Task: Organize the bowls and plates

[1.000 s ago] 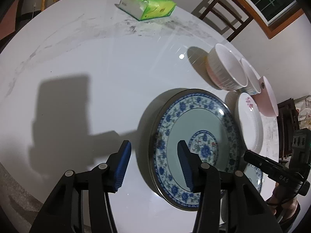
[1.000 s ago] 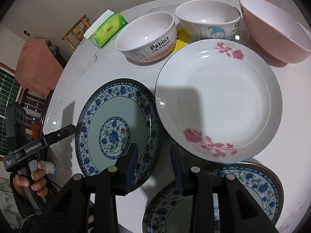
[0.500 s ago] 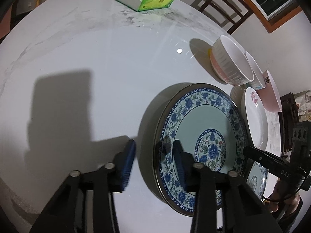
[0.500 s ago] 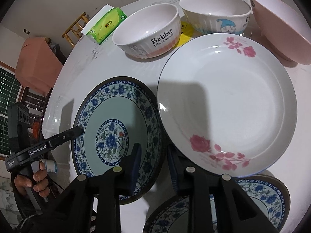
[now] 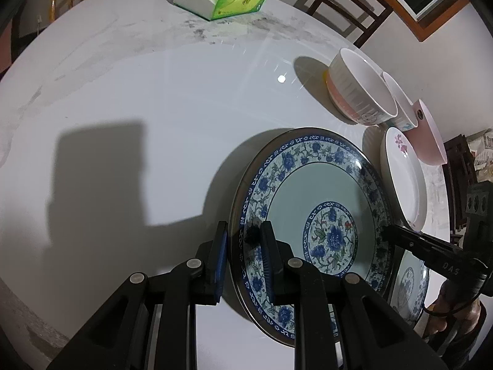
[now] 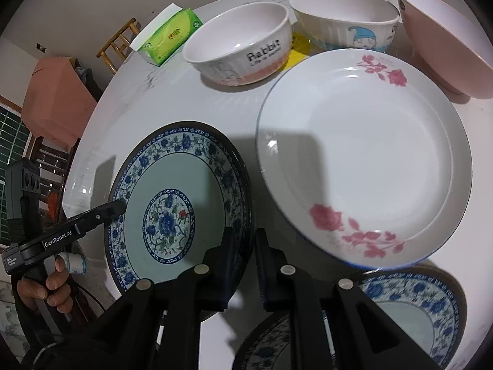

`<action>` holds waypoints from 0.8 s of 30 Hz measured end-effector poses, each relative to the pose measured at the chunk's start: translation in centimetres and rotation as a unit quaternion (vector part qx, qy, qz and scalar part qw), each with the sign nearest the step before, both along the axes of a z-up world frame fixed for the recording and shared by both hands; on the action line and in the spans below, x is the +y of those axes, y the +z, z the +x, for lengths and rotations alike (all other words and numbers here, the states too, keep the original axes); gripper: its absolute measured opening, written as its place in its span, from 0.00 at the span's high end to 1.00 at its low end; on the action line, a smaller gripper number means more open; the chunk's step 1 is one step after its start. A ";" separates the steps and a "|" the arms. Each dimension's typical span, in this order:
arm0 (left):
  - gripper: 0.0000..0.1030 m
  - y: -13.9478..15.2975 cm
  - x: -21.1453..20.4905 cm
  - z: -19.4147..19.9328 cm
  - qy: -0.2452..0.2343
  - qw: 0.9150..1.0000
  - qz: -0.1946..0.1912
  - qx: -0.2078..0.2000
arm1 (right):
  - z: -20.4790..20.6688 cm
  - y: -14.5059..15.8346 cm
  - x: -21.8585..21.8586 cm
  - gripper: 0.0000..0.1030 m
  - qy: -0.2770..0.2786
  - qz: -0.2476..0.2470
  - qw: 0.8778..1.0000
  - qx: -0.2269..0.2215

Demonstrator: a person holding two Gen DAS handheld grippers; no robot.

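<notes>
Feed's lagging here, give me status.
Left gripper closing on blue plate rim, right gripper shut on opposite rim. Rose plate close alongside.

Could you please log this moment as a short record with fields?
Surface: round white table
Gripped item: blue-and-white floral plate
Left gripper: jaws closing on that plate's rim
Right gripper: shut on the opposite rim
Other plates: white rose-patterned plate; second blue floral plate
Bowls: Rabbit bowl, cartoon bowl, pink bowl
</notes>
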State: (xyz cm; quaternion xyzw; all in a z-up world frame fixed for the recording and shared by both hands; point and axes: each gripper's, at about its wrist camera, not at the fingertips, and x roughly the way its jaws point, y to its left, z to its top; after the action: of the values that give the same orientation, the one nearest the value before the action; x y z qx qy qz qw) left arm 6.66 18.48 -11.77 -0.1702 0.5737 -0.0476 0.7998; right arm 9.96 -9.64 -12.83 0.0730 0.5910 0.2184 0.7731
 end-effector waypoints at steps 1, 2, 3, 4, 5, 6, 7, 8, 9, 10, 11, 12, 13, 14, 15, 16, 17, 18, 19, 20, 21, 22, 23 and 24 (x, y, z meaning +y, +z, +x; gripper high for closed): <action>0.83 0.2 0.1 -0.2 -0.001 1.000 0.002 -0.002 | -0.1 0.1 0.2 0.87 0.002 -0.001 1.000 -0.003; 0.83 0.3 0.3 -0.4 -0.001 1.000 0.004 -0.004 | -0.3 0.2 0.4 0.87 0.004 -0.002 1.000 -0.005; 0.83 0.5 0.4 -0.6 -0.001 1.000 0.006 -0.006 | -0.5 0.3 0.7 0.87 0.006 -0.002 1.000 -0.006; 0.83 0.7 0.5 -0.7 -0.002 1.000 0.010 -0.009 | -0.6 0.3 0.9 0.87 0.006 -0.001 1.000 -0.005; 0.83 0.9 0.7 -1.0 -0.001 1.000 0.014 -0.012 | -0.9 0.3 1.1 0.87 0.008 0.000 1.000 -0.006; 0.83 1.0 0.8 -1.1 0.000 1.000 0.015 -0.014 | -1.0 0.3 1.2 0.87 0.010 0.001 1.000 -0.006; 0.83 1.1 0.9 -1.2 -0.002 1.000 0.017 -0.015 | -1.1 0.4 1.4 0.87 0.010 0.001 1.000 -0.005; 0.83 1.2 1.1 -1.4 -0.002 1.000 0.019 -0.017 | -1.2 0.4 1.6 0.87 0.010 0.002 1.000 -0.005; 0.83 1.2 1.2 -1.5 -0.002 1.000 0.019 -0.018 | -1.4 0.3 1.8 0.87 0.011 0.002 1.000 -0.005; 0.83 1.2 1.4 -1.6 -0.002 1.000 0.021 -0.018 | -1.6 0.3 1.9 0.87 0.012 0.003 1.000 -0.005; 0.83 1.1 1.5 -1.7 -0.002 1.000 0.023 -0.018 | -1.8 0.2 2.0 0.87 0.011 0.005 1.000 -0.002; 0.83 1.1 1.6 -1.8 -0.001 1.000 0.023 -0.017 | -1.9 0.1 2.0 0.87 0.010 0.006 1.000 0.000; 0.83 1.0 1.6 -1.8 -0.001 1.000 0.023 -0.016 | -2.1 0.0 2.1 0.87 0.010 0.007 1.000 0.001; 0.83 0.9 1.7 -1.9 -0.001 1.000 0.023 -0.015 | -2.2 0.0 2.2 0.87 0.011 0.006 1.000 0.002; 0.83 0.8 1.8 -2.0 0.000 1.000 0.022 -0.014 | -2.3 -0.1 2.2 0.87 0.011 0.005 1.000 0.001; 0.83 0.7 1.9 -2.1 0.001 1.000 0.021 -0.013 | -2.4 -0.1 2.2 0.87 0.012 0.004 1.000 0.001; 0.83 0.6 2.0 -2.1 0.001 1.000 0.020 -0.013 | -2.5 -0.1 2.3 0.87 0.013 0.002 1.000 -0.001; 0.83 0.5 2.0 -2.2 0.001 1.000 0.019 -0.013 | -2.6 -0.2 2.3 0.87 0.013 0.001 1.000 0.000; 0.83 0.4 2.1 -2.2 0.002 1.000 0.018 -0.012 | -2.6 -0.2 2.4 0.87 0.012 0.002 1.000 0.000; 0.83 0.3 2.2 -2.2 0.002 1.000 0.018 -0.012 | -2.6 -0.2 2.5 0.87 0.012 0.001 1.000 0.001; 0.83 0.2 2.3 -2.3 0.002 1.000 0.018 -0.012 | -2.6 -0.2 2.6 0.87 0.014 0.001 1.000 0.000; 0.83 0.1 2.3 -2.3 0.002 1.000 0.018 -0.011 | -2.6 -0.3 2.7 0.87 0.014 0.000 1.000 -0.001; 0.83 0.0 2.3 -2.3 0.002 1.000 0.017 -0.010 | -2.6 -0.4 2.8 0.87 0.013 -0.001 1.000 0.000; 0.83 -0.1 2.3 -2.4 0.002 1.000 0.016 -0.010 | -2.7 -0.4 2.8 0.87 0.013 -0.003 1.000 0.000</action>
State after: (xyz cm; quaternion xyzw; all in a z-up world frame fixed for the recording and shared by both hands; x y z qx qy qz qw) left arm 4.27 20.83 -11.92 -0.1577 0.5660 -0.0384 0.8083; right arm 7.23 -6.82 -13.28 0.0629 0.5923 0.2271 0.7705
